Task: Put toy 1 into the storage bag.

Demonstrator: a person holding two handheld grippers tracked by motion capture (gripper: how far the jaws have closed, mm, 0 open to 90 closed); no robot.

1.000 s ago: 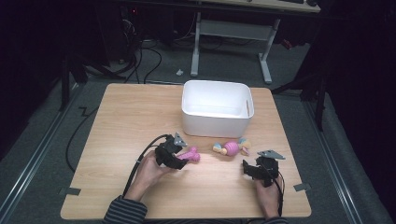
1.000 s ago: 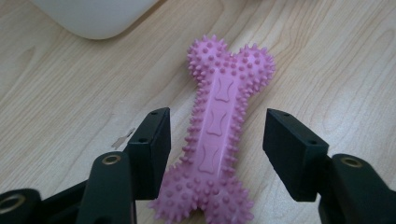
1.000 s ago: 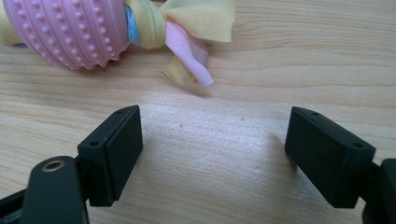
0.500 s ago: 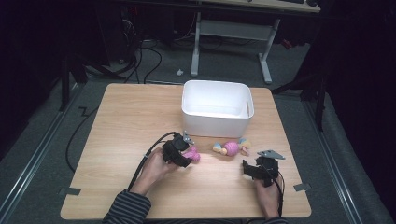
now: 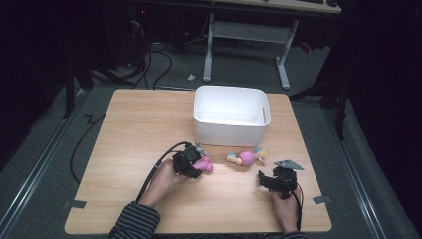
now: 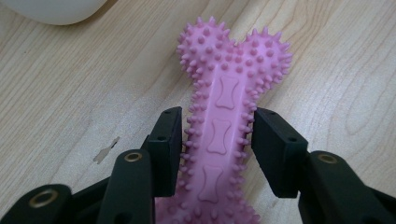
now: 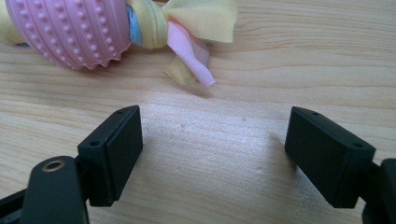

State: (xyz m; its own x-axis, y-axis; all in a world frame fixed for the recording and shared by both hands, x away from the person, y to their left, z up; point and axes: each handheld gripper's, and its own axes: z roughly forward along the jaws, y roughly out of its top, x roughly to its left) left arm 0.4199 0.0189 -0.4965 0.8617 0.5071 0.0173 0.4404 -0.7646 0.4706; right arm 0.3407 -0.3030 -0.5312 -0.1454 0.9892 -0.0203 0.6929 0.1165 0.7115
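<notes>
A pink spiky bone toy (image 6: 219,130) lies flat on the wooden table (image 5: 134,134), just in front of the white bin. My left gripper (image 6: 217,116) straddles the bone's shaft. Its jaws have just been closing, and both pads now press on the spikes at either side. From above, the left gripper (image 5: 195,167) covers most of the bone (image 5: 206,166). My right gripper (image 7: 215,135) stands open over bare wood, a little short of a pink ribbed ball with cloth strips (image 7: 74,32). In the high view, the right gripper (image 5: 266,178) is near the table's front right, below that ball toy (image 5: 246,158).
A white rectangular bin (image 5: 231,130) stands at the middle back of the table, close behind both toys. A cable trails from the left gripper toward the person's sleeve. Desk legs and cables are on the dark floor beyond the table.
The left gripper's jaws have narrowed onto the pink bone, and the hand shifted slightly toward it. The right hand and the ball toy have not moved.
</notes>
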